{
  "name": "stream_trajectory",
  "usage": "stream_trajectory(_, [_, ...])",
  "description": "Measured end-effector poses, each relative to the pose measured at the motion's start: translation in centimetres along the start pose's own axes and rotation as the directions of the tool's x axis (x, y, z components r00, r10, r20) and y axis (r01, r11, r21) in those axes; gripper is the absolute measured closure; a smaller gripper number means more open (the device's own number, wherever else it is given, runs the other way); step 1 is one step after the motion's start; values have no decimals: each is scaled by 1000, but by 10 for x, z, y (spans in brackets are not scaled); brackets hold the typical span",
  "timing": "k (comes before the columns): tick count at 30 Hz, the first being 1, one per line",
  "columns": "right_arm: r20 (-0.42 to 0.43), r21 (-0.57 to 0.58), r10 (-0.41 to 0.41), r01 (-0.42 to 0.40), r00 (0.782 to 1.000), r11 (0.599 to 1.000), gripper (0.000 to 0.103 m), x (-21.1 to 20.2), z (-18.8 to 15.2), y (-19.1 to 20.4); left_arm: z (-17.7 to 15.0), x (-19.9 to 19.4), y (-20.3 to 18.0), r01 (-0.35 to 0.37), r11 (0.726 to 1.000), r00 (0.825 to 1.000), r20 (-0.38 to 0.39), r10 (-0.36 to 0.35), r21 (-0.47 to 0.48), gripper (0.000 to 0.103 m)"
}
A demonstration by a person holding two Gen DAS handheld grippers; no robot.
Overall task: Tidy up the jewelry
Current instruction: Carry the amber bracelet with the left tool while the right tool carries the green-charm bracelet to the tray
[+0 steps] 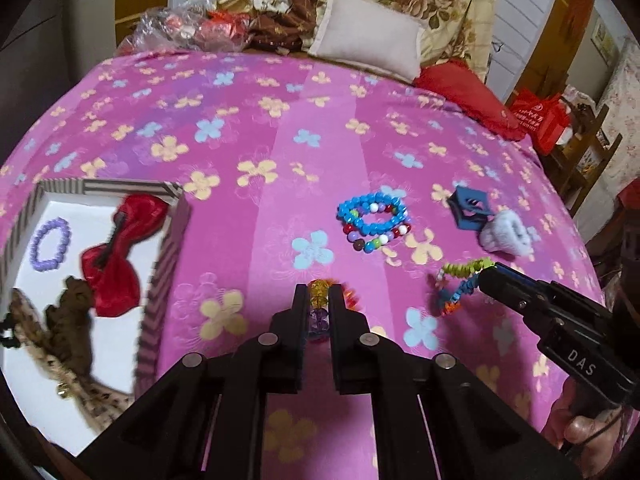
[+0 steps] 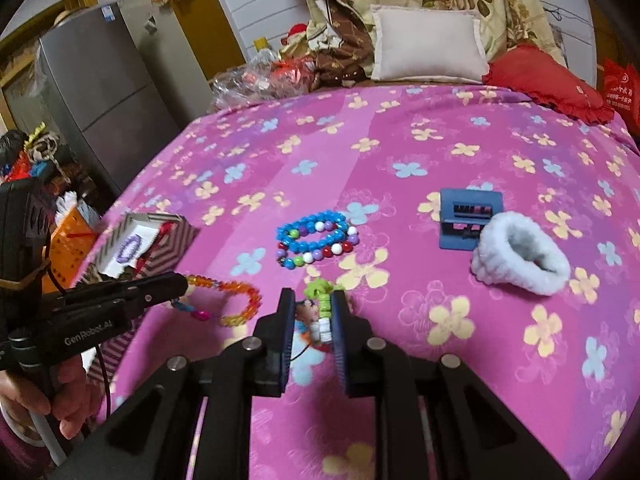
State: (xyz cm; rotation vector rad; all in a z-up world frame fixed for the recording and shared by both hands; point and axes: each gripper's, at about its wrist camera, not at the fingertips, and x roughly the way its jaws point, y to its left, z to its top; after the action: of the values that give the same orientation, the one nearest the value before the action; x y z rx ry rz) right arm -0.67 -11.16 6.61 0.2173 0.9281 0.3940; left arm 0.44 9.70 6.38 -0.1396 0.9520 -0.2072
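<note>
Where flowers spread, two bracelets (image 1: 374,220)

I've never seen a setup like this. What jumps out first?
The bright pink flowered bedspread fills both views. On it two black grippers each pinch a bead bracelet: the left gripper an orange one, the right gripper a green and blue one. A blue bracelet pile lies mid-bed, and a striped box sits at the left.
</note>
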Motion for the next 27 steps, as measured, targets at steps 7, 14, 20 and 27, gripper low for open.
stream_trajectory(7, [18, -25, 11, -11, 1000, 1000, 85, -24, -1, 24, -3, -43, 9, -14, 1000, 999, 42, 14, 1, 98])
stream_trajectory(14, [17, -88, 49, -47, 999, 995, 85, -33, 0, 71, -11, -87, 29, -69, 998, 993, 92, 68, 4, 98])
stream_trajectory(20, [-2, -151, 95, -95, 995, 984, 85, -29, -4, 121, -15, -117, 58, -129, 992, 983, 126, 130, -11, 98])
stream_trajectory(27, [-39, -221, 164, -168, 986, 961, 85, -16, -7, 183, -25, -136, 97, -185, 981, 972, 134, 190, -50, 98])
